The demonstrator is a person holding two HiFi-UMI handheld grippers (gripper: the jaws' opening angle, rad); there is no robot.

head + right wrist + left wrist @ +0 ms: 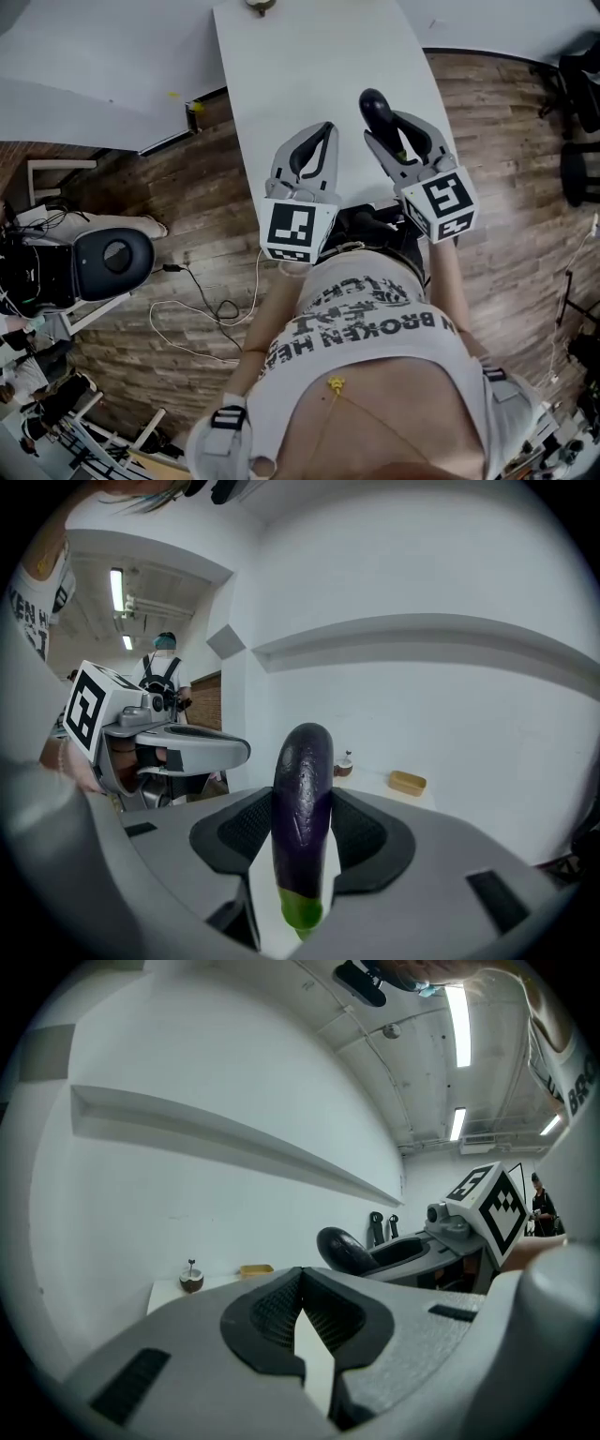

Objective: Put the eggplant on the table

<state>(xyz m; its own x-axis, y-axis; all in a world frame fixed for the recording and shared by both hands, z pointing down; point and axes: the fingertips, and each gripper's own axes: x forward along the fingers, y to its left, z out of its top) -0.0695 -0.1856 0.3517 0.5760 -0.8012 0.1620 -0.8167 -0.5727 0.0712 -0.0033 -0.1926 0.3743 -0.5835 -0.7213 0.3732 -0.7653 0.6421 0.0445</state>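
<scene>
Your right gripper [398,131] held the long dark purple eggplant [302,799] over the white table [300,75] (left gripper [300,1283] closed, empty); lowering seemed next.

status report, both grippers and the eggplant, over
Left gripper jaws shut, empty. Right gripper shut on dark purple eggplant, held above white table, not yet down. Small brown round object at table's far end, away from both.

Dark purple eggplant [302,799], green at the stem end; white tabletop [309,84]; brown wood-plank floor [187,216]; white wall [422,705].
</scene>
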